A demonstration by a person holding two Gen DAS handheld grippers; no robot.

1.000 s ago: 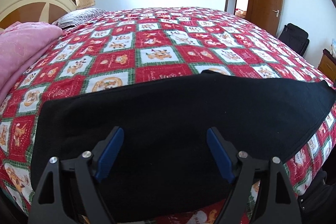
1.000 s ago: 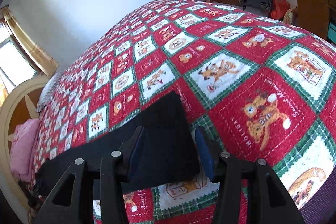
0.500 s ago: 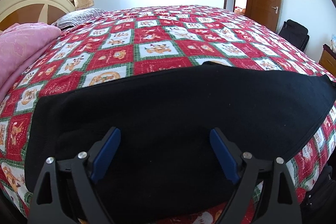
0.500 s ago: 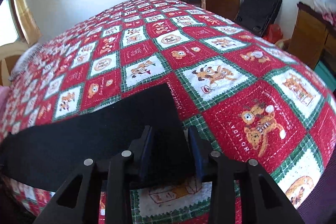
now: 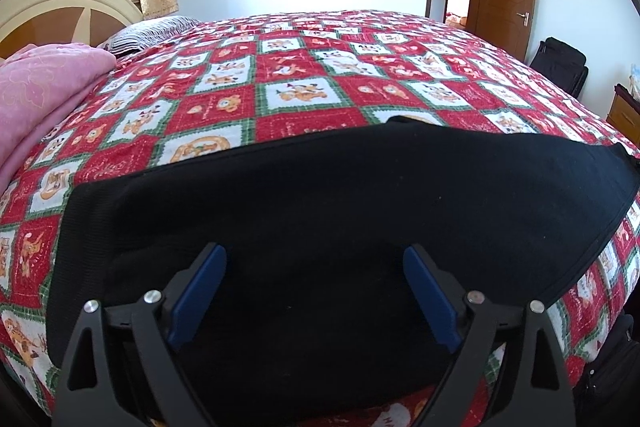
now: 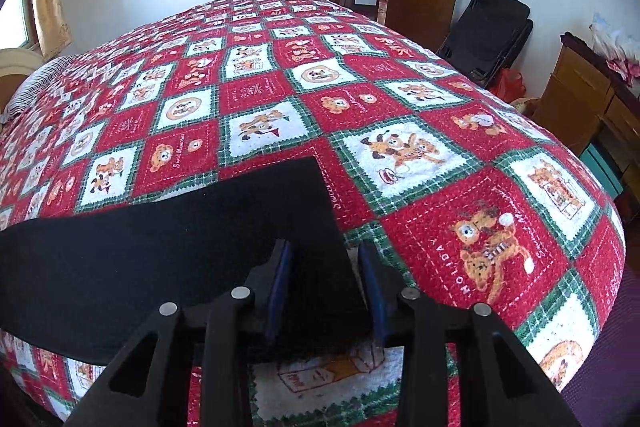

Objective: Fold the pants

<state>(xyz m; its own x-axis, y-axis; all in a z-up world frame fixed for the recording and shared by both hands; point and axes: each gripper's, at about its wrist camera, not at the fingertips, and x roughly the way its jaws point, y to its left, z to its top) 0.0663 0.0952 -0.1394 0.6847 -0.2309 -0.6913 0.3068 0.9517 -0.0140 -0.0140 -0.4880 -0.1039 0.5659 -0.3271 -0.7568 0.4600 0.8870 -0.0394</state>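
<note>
Pants (image 5: 320, 219) lie flat along the near edge of the bed (image 5: 304, 91), a long black band over the checked quilt, with the ribbed end toward the bed's near left corner and the square-cut end toward the right.

On the left, our left gripper (image 5: 315, 291) hangs over the middle of the cloth with its jaws spread wide and opening; cloth shows between them, but the pads press on nothing. We judge that if this side lifts without a grip, the fold will drag one-sided and skew.

On the right, our right gripper (image 6: 326, 287) straddles the square end, jaws drawn in narrow with the cloth's edge between them. We cannot tell whether the pads bite the cloth or only flank it. The risk we see: the right pad sits over quilt just beside the hem, so a pinch here might catch the quilt too, or take only one layer and leave the other behind. A shallow hold could slip as the end is carried over.
</note>
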